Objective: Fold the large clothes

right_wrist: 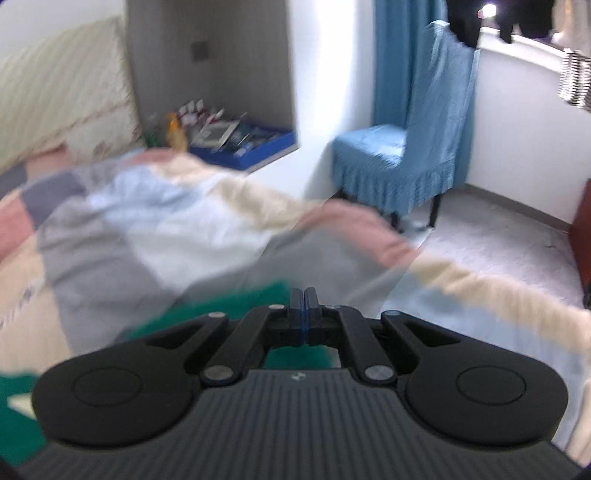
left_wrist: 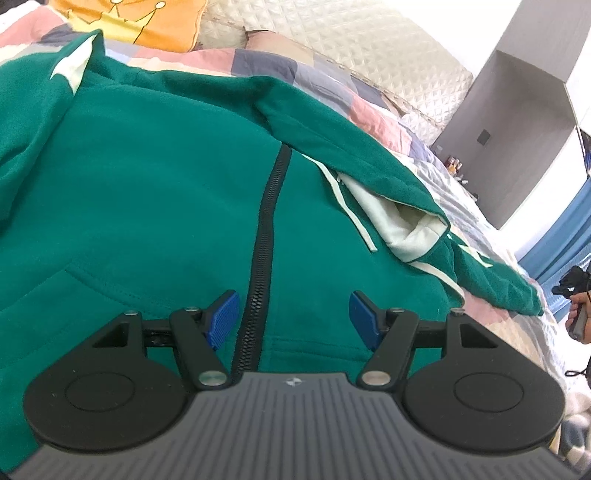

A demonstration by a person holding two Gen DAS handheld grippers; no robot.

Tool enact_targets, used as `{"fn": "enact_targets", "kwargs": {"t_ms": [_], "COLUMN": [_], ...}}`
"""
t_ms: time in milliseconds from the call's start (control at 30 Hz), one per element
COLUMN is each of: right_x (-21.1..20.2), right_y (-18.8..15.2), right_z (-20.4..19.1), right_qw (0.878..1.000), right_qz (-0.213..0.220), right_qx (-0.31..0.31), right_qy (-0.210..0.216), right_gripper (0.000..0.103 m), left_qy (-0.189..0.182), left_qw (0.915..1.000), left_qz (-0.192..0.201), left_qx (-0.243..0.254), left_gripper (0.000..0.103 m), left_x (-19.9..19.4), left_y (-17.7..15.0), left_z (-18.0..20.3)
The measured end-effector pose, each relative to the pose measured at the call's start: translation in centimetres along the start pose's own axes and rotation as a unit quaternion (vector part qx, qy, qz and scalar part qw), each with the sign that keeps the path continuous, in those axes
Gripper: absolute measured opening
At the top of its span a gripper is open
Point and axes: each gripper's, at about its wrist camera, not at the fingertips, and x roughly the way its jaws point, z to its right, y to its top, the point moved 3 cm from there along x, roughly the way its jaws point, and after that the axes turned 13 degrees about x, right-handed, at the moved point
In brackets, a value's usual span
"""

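A green zip hoodie lies flat on a patchwork bedspread, front up, its black zipper running away from me. The hood with pale lining is folded to the right, and one sleeve trails toward the bed's edge. My left gripper is open over the hem, its blue pads on either side of the zipper. My right gripper is shut, and nothing shows between its pads. Blurred green cloth lies just under and left of it. A hand holds that gripper beyond the sleeve's end.
An orange pillow and a quilted headboard are at the bed's head. Beside the bed stand a blue-covered chair, a blue curtain and a blue tray of small items in a wall niche.
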Motion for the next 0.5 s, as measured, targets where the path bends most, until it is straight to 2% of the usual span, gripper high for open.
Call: {"fn": "enact_targets", "kwargs": {"t_ms": [67, 200, 367, 500], "right_x": [-0.8, -4.7, -12.6, -19.7], "right_y": [-1.0, -1.5, -2.9, -5.1], "right_z": [-1.2, -3.9, -6.3, -7.8], "right_qw": [1.000, 0.996, 0.984, 0.971], "right_qz": [-0.009, -0.020, -0.027, -0.036], "right_qx": [-0.013, -0.029, -0.037, -0.051], "right_qy": [0.019, 0.083, 0.170, 0.233], "right_gripper": [0.004, 0.004, 0.004, 0.004], "left_qy": [0.001, 0.003, -0.004, -0.015], "left_qw": [1.0000, 0.9997, 0.9989, 0.9973], "left_qz": [-0.003, 0.006, 0.021, 0.033], "left_qx": [0.003, 0.021, 0.042, 0.064], "left_gripper": [0.071, 0.071, 0.071, 0.071], "left_x": [0.0, -0.6, -2.4, -4.5], "left_y": [0.1, 0.4, 0.7, 0.6], "left_z": [0.2, 1.0, 2.4, 3.9]}}
